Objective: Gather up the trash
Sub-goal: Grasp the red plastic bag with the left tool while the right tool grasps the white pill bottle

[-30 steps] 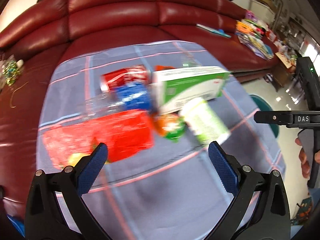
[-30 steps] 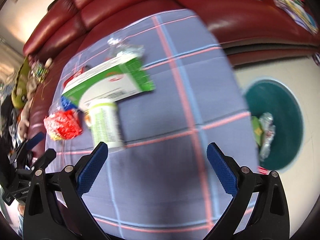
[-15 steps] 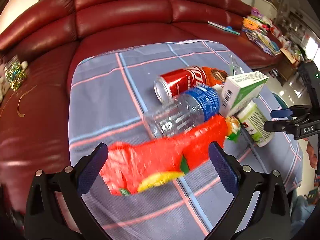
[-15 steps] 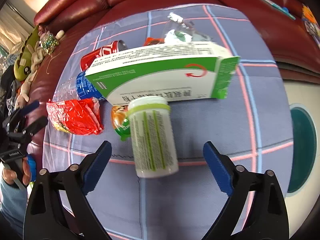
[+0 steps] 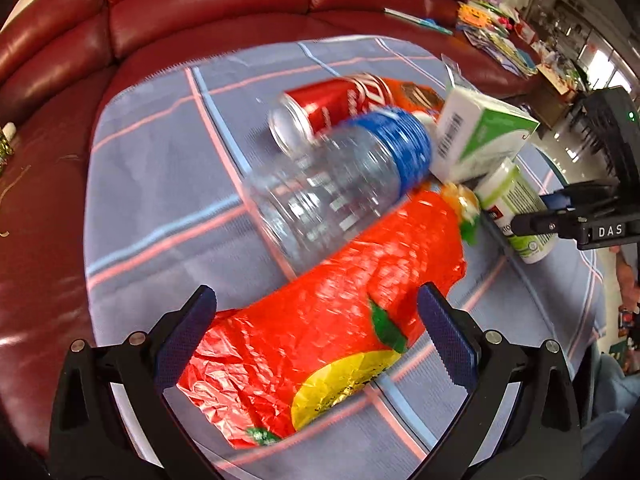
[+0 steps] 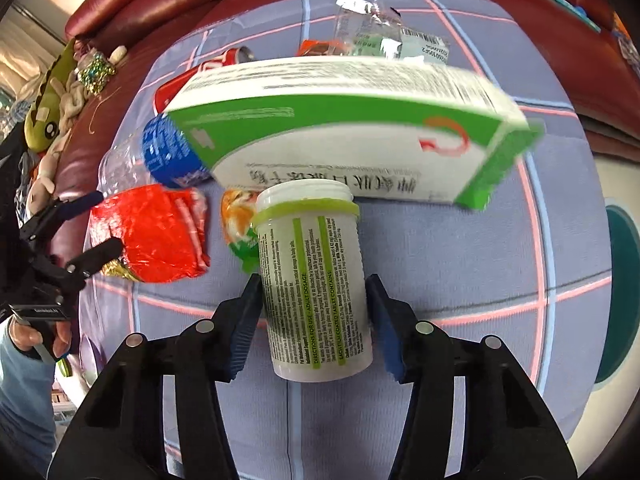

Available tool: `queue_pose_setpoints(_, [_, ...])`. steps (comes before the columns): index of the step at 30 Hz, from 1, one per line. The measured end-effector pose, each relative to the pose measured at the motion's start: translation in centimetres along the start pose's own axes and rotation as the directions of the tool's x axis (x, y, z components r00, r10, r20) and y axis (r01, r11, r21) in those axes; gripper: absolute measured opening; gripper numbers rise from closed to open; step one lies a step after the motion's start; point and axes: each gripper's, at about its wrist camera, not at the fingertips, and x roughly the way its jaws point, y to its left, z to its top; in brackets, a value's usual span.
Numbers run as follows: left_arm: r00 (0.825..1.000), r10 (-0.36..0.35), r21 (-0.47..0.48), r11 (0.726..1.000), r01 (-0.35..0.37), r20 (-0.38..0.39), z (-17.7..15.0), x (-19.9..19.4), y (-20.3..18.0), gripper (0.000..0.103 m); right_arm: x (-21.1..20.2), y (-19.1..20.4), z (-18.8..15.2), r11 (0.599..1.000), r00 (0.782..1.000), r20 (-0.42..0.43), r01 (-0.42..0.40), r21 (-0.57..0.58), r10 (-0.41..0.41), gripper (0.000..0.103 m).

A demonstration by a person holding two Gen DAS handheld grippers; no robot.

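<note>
Trash lies on a blue checked cloth (image 5: 160,168). In the left wrist view my left gripper (image 5: 316,334) is open and straddles a crinkled red snack bag (image 5: 320,320) without pressing it. Behind the bag lie a clear bottle with a blue label (image 5: 332,184), a red can (image 5: 332,108) and a green-and-white box (image 5: 480,136). In the right wrist view my right gripper (image 6: 314,320) has its jaws closing on a white pill bottle with a green label (image 6: 316,280). The bottle lies on the cloth, and both pads meet its sides.
A red leather sofa (image 5: 200,4) carries the cloth. A clear plastic wrapper (image 6: 372,28) and a small orange packet (image 6: 240,216) lie among the trash. A teal round bin (image 6: 620,300) stands on the floor to the right. Plush toys (image 6: 48,120) sit at the left.
Both grippers have come down closer to the trash. The right jaws narrowed from wide open onto the pill bottle. The left gripper moved over the red bag and stayed open.
</note>
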Motion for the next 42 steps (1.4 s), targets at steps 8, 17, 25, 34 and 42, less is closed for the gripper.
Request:
queue_pose_setpoints(8, [0.999, -0.027, 0.031, 0.999, 0.029, -0.046, -2.3, 0.6, -2.8, 0.096, -0.6, -0.4, -1.3, 1.0, 1.0, 0.004, -0.009, 0.016, 0.009, 0.053])
queue_pose_setpoints(17, [0.995, 0.004, 0.118, 0.993, 0.007, -0.099, -2.6, 1.7, -6.6, 0.096, -1.3, -1.8, -2.7, 0.998, 1.0, 0.014, -0.015, 0.059, 0.014, 0.053])
queue_pose_setpoints(25, [0.995, 0.035, 0.148, 0.989, -0.021, -0.092, -3.0, 1.3, -8.8, 0.052, -1.9, -2.7, -3.9, 0.997, 0.999, 0.037, -0.025, 0.073, 0.023, 0.053])
queue_pose_setpoints(34, [0.999, -0.008, 0.049, 0.999, 0.01, -0.044, -2.3, -1.5, -11.2, 0.034, -3.3, -5.2, -5.2, 0.991, 0.996, 0.075, -0.066, 0.115, 0.057, 0.053])
queue_pose_setpoints(42, [0.997, -0.082, 0.062, 0.995, 0.082, 0.006, -0.3, -3.5, -16.4, 0.034, -6.2, -9.1, -6.6, 0.978, 0.987, 0.149, -0.089, 0.187, 0.062, 0.053])
